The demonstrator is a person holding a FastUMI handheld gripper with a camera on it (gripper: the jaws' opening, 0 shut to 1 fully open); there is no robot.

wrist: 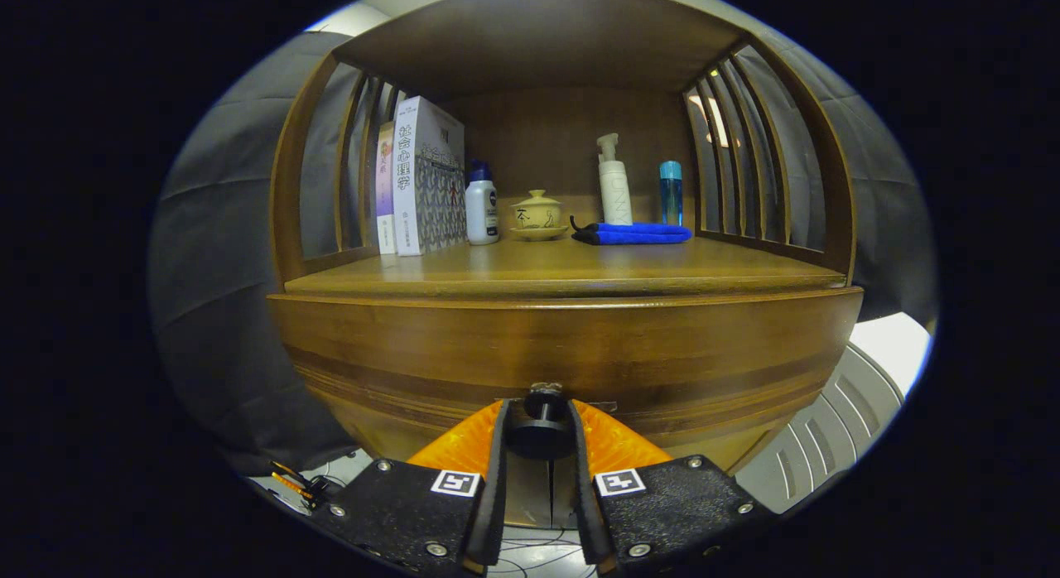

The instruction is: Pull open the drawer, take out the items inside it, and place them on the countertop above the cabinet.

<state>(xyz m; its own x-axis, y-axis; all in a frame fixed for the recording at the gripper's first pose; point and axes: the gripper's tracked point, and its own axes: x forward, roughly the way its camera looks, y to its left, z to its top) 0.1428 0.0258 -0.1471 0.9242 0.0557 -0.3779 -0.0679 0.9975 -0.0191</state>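
Gripper view: claw [538,433] closed onto small dark round drawer knob [539,429], both fingers pressing its sides. Knob sits on brown wooden drawer front [563,346], drawer shut, contents hidden. Wooden tabletop [563,272] above drawer carries upright books [418,176], white bottle [481,204], lidded ceramic cup [537,214], white pump bottle [614,180], blue bottle [671,193], folded blue cloth [633,233].

Mid-frame, left to right: books [418,176] stood upright, white bottle [481,205], lidded teacup [537,214], folded blue cloth [633,233], pump bottle [614,183], blue bottle [671,192].
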